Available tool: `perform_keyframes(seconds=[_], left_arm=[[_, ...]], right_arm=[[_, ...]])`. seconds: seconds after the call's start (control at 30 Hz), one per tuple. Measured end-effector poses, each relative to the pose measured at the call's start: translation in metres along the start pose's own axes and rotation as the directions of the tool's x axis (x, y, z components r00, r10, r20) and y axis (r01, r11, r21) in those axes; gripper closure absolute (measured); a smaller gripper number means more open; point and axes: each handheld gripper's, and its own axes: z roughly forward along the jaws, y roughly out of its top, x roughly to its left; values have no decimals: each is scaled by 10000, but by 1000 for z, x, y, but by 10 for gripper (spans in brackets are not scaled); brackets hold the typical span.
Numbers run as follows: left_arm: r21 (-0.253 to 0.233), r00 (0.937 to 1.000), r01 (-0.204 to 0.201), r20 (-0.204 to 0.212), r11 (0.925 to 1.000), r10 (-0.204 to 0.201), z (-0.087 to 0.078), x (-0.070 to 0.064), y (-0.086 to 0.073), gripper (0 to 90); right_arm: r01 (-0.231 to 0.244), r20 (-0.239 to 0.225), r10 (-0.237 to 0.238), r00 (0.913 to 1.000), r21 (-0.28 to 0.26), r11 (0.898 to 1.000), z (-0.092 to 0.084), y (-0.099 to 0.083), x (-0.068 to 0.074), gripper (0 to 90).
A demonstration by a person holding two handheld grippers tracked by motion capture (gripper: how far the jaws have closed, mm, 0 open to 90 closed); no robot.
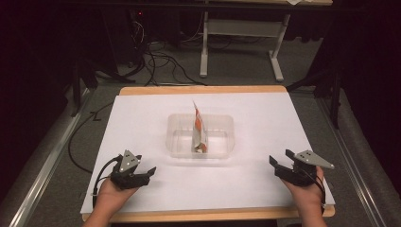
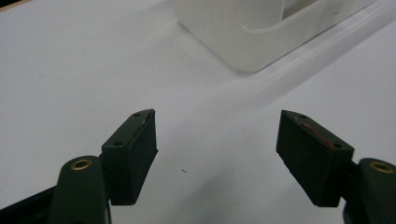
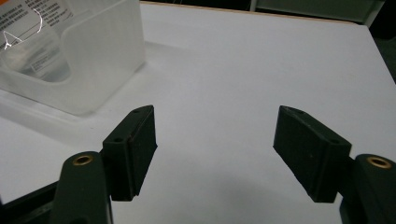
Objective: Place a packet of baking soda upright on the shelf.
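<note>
On the white table top (image 1: 142, 118) sits 1 clear plastic container (image 1: 177, 142), roughly at the middle, with 1 orange-and-white packet (image 1: 198, 127) standing upright inside it, its lower end on the container floor near the front wall and its top rising above the rim. The packet leans only slightly.

2 hand-held grippers lie toward the near edge of the table, 1 in each hand. From the high view, the left gripper (image 1: 150, 171) rests low at the left, well apart from the container, its jaws pointing toward the centre. The right gripper (image 1: 278, 160) rests at the right, likewise well apart from the container, jaws pointing inward. Each carries 1 grey three-cornered plate on top.

In the left gripper view, the left gripper's (image 2: 217, 156) 2 black jaws stand wide apart with nothing but bare white surface between them; 1 corner of the container (image 2: 252, 42) lies ahead. In the right gripper view, the right gripper's (image 3: 215, 154) 2 jaws also gape wide and grip nothing; the container (image 3: 93, 70) lies ahead to the left, with printed text of the packet (image 3: 32, 11) visible through its wall.
</note>
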Motion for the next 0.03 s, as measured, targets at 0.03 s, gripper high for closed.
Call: perform_keyframes(seconds=[0.03], left_arm=[[0, 10000, 0, 0, 10000, 0, 0, 0, 0, 294]], right_arm=[[123, -30, -123, 9999, -65, 9999, -1, 1, 2, 282]])
